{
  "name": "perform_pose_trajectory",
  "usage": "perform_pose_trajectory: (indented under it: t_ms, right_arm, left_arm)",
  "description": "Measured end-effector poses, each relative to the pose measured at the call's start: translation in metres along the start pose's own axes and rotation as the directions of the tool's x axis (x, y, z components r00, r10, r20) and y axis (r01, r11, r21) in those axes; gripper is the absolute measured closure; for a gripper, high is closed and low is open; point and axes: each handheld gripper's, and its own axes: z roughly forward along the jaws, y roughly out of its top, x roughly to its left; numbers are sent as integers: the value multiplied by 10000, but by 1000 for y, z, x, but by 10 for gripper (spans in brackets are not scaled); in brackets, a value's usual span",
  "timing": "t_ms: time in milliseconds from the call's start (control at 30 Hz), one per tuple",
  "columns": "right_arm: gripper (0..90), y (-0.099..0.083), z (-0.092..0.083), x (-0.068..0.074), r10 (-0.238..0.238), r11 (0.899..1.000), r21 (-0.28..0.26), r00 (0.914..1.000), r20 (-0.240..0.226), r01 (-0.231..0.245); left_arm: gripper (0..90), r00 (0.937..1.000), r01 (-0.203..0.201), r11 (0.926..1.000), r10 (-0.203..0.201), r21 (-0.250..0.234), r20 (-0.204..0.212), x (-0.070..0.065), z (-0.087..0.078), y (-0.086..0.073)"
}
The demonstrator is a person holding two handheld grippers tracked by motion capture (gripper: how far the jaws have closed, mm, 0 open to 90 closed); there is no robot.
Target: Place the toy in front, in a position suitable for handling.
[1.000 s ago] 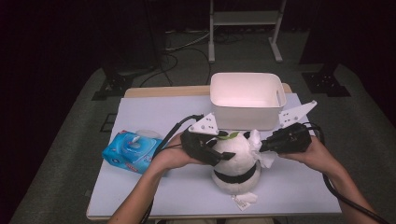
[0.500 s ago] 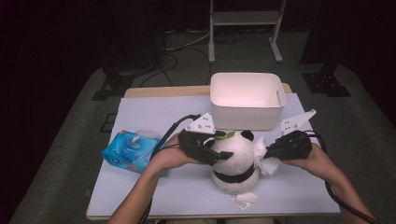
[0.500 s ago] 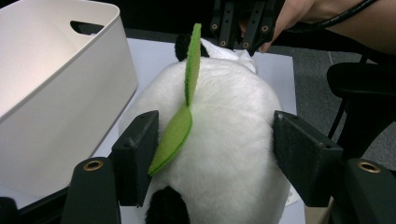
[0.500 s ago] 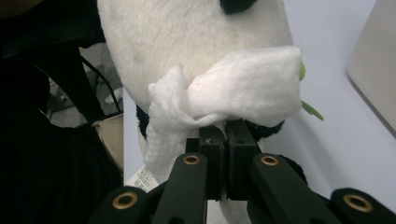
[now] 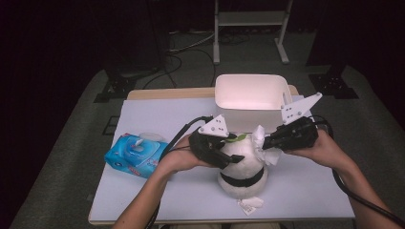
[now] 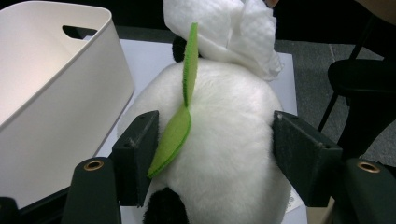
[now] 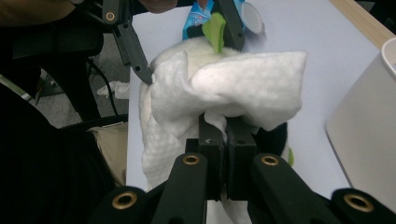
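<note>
Plush panda (image 5: 242, 164) sits upright at lower centre of the high view, on the pale table (image 5: 157, 114), just in front of the white bin (image 5: 248, 98). Black band round its neck, a tag at its base near the table's front edge. Green felt leaf (image 6: 180, 116) stands up off the top of its head.

Left gripper (image 5: 220, 153) comes in from the left of the frame; jaws spread partway and clamped on the panda's head, one pad on each side. In the left gripper view both pads press into the white fur, the leaf lying against the left-hand pad.

Right gripper (image 5: 265, 142) comes in from the right of the frame, jaws pressed together, pinching a crumpled white tissue (image 7: 224, 100). Tissue bunches above the jaws and hangs down on the left, sitting against the far side of the panda's head. In the high view it shows just right of the head.

Blue wet-wipe pack (image 5: 136, 155) lies at left centre of the table, well apart from the panda. Bin sits at upper centre, handle slot in its side wall.
</note>
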Motion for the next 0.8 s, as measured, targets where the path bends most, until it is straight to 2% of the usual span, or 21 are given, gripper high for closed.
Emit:
perform_pose_trajectory:
  t_ms: [133, 200, 467, 600, 667, 800]
  right_arm:
    - [869, -8, 6, -4, 302, 9993, 216, 9994, -160, -299]
    - [870, -11, 7, -5, 392, 9992, 82, 9990, -216, -390]
    - [871, -21, 9, -6, 524, 9979, 389, 9985, -173, -517]
    - [871, -27, 11, -7, 622, 9973, 403, 9979, -174, -614]
    - [869, -27, 9, -7, 624, 9974, 362, 9978, -222, -616]
    - [868, -17, 2, -4, 382, 9980, 504, 9993, -26, -380]
  left_arm:
    - [319, 10000, 3, 10000, -3, -25, 25, 1, 0, -1]
    - [311, 10000, -6, 10000, 6, -61, 35, 1, 1, -1]
    - [276, 10000, 68, 10000, -68, -21, 15, 4, -3, -3]
    - [307, 9999, 147, 9999, -147, -42, 57, 6, -2, -7]
    - [336, 9999, 86, 9999, -86, -53, 60, 5, -1, -6]
    - [337, 10000, 27, 10000, -26, -66, 53, 4, 2, -3]
